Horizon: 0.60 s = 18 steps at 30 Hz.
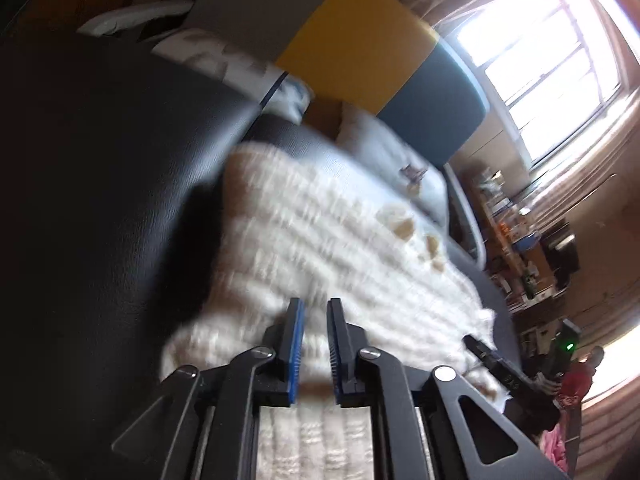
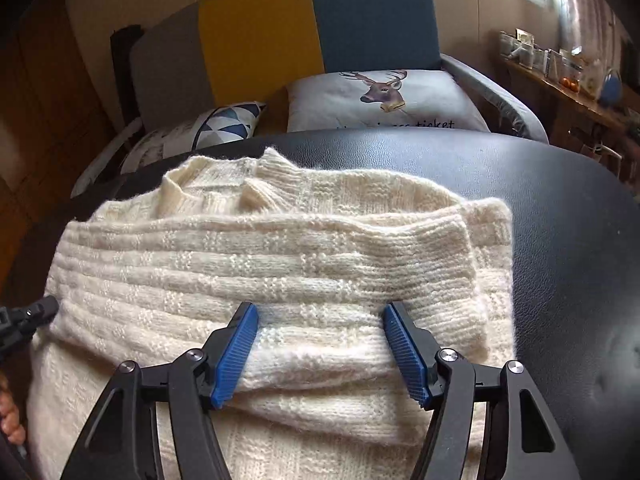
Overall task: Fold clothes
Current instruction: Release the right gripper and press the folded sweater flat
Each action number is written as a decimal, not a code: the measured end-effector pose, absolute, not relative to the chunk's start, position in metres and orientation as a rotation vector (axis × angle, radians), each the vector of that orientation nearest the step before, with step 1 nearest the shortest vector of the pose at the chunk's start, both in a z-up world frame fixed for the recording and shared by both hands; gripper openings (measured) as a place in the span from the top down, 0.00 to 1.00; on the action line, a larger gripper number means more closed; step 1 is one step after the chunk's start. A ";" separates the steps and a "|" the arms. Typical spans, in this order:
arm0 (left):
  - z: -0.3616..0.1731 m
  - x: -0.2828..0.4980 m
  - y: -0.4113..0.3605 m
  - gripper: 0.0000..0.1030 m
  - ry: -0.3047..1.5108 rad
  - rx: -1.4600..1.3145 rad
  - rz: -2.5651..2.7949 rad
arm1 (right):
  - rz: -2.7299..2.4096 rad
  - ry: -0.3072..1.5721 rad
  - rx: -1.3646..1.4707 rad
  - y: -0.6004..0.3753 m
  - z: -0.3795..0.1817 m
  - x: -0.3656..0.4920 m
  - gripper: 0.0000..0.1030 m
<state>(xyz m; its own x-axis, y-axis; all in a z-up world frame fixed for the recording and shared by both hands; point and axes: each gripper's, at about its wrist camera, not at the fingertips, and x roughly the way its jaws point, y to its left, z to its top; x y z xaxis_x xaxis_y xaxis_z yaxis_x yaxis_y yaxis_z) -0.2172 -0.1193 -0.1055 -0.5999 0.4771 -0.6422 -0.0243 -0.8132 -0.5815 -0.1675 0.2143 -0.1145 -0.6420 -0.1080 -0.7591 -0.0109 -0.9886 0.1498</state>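
A cream knitted sweater (image 2: 280, 248) lies on a black leather surface (image 2: 560, 220), collar at the far side and one sleeve folded across the body. My right gripper (image 2: 319, 308) hovers over the near part of that sleeve, its blue pads (image 2: 236, 356) far apart and touching nothing. In the blurred left wrist view the sweater (image 1: 320, 232) runs away from my left gripper (image 1: 315, 302), whose pads stand a narrow gap apart, with knit showing through the gap from below. The left gripper's tip (image 2: 28, 316) pokes in at the sweater's left edge.
Behind the surface stands a sofa with a grey, yellow and teal back (image 2: 320, 28), holding a deer cushion (image 2: 384, 96) and a triangle-pattern cushion (image 2: 228, 124). A cluttered wooden shelf (image 2: 560, 76) runs along the right wall under a bright window (image 1: 540, 60). A hand (image 2: 10, 412) shows at the lower left.
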 end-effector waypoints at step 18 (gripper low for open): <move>-0.125 -0.296 -0.143 0.88 -0.692 -1.376 2.550 | -2.687 -0.087 1.258 0.141 -0.129 -0.207 0.35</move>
<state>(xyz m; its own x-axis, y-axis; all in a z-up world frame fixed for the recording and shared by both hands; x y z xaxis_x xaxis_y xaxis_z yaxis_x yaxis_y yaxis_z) -0.2964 -0.1429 -0.1249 -0.5626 0.3519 -0.7481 0.0744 -0.8796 -0.4698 -0.2070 0.1411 -0.1288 -0.6284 -0.1808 -0.7566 0.1314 -0.9833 0.1259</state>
